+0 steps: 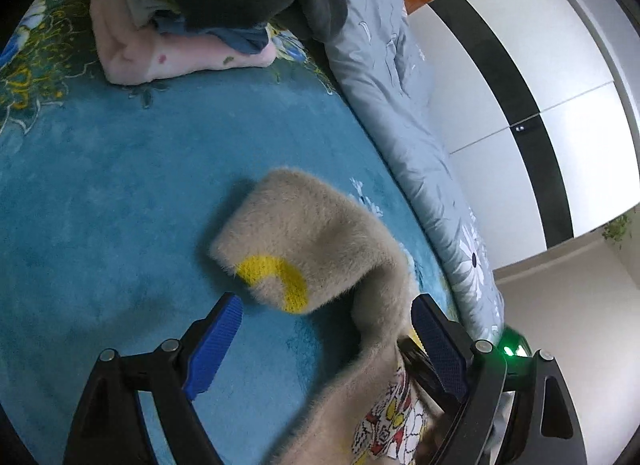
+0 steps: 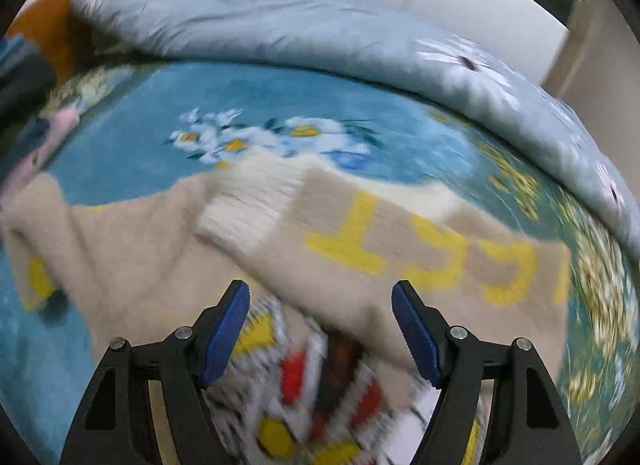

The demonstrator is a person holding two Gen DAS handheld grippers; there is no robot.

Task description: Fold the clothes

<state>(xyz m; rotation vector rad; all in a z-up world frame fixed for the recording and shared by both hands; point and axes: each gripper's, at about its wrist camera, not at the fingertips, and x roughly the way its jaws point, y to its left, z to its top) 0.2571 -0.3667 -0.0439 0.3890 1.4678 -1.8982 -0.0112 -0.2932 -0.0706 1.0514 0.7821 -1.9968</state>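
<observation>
Loosely heaped on the blue blanket (image 2: 120,113), the fuzzy beige sweater (image 2: 152,249) shows yellow lettering; left gripper (image 1: 326,315) and right gripper (image 2: 320,305) gape, holding nothing.

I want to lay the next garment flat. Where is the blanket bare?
Bare teal blanket lies between the folded pile, the beige sweater and the open left gripper. Crowded: along the grey quilt, where the sweater sprawls under the open right gripper.

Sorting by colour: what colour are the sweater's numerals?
Yellow, on the beige sweater; clearest in the right wrist view.
</observation>
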